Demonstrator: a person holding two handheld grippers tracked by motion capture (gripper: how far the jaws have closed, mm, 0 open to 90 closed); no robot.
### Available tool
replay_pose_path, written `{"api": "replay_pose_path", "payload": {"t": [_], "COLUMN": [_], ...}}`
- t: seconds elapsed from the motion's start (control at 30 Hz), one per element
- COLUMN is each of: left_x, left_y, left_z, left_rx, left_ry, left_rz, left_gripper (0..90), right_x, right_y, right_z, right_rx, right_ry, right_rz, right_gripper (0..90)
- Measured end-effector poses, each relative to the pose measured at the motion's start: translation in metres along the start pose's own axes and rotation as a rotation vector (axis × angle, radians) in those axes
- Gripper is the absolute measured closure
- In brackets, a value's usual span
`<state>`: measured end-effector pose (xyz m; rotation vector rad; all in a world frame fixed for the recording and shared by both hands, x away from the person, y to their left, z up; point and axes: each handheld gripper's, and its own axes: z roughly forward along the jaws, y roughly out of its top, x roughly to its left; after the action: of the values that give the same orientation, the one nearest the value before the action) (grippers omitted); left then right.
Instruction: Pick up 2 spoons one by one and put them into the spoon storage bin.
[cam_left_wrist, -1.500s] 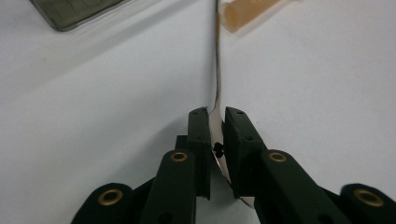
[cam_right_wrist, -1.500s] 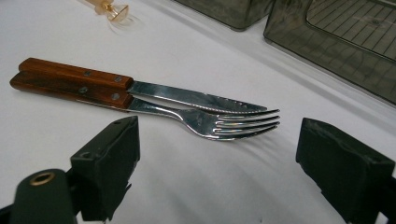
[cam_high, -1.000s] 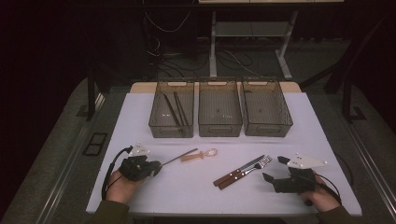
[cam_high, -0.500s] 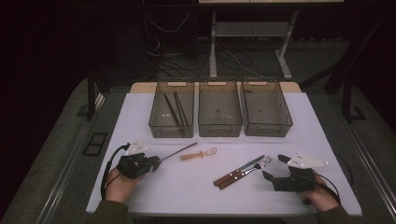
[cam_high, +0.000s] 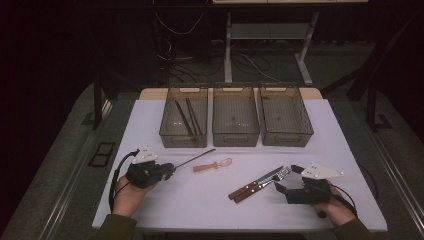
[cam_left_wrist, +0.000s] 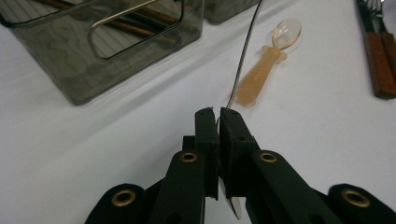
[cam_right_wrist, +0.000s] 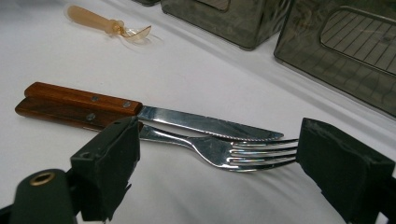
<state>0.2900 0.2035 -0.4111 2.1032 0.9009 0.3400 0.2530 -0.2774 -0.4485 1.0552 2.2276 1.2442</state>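
Note:
My left gripper (cam_high: 169, 170) (cam_left_wrist: 217, 112) is shut on one end of a thin metal utensil (cam_high: 194, 158) (cam_left_wrist: 243, 56), whose long slim shaft points towards the left bin (cam_high: 170, 131). A small amber plastic spoon (cam_high: 212, 165) (cam_left_wrist: 261, 74) lies just beyond it on the white table. My right gripper (cam_high: 288, 179) (cam_right_wrist: 219, 161) is open, one jaw on each side of the tines of a fork (cam_high: 277, 176) (cam_right_wrist: 219, 150). A wood-handled knife (cam_high: 252, 184) (cam_right_wrist: 205, 123) lies beside the fork. The pads are clear of the fork.
Three dark see-through bins stand in a row at the back of the table: the left one holds dark sticks (cam_high: 187, 117), then the middle bin (cam_high: 235, 135) and the right bin (cam_high: 287, 137). The table's front edge (cam_high: 240, 227) is close to both hands.
The left gripper has drawn the thin utensil slightly up and towards the bins. The right gripper has stayed at the fork's tines.

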Motion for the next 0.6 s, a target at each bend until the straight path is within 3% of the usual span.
{"api": "replay_pose_path", "payload": {"t": [0.37, 0.6], "left_x": [-0.001, -0.004], "left_y": [0.013, 0.024], "left_z": [0.002, 0.009], "left_rx": [-0.074, -0.098], "left_ry": [-0.037, -0.045], "left_rz": [-0.017, -0.002], "left_gripper": [85.8, 85.8], "right_x": [-0.001, -0.002], "right_y": [0.000, 0.000], "right_z": [-0.001, -0.001], "right_rx": [-0.007, -0.008], "right_ry": [-0.006, -0.013], "right_rz": [0.008, 0.009], "right_gripper": [13.8, 13.9]}}
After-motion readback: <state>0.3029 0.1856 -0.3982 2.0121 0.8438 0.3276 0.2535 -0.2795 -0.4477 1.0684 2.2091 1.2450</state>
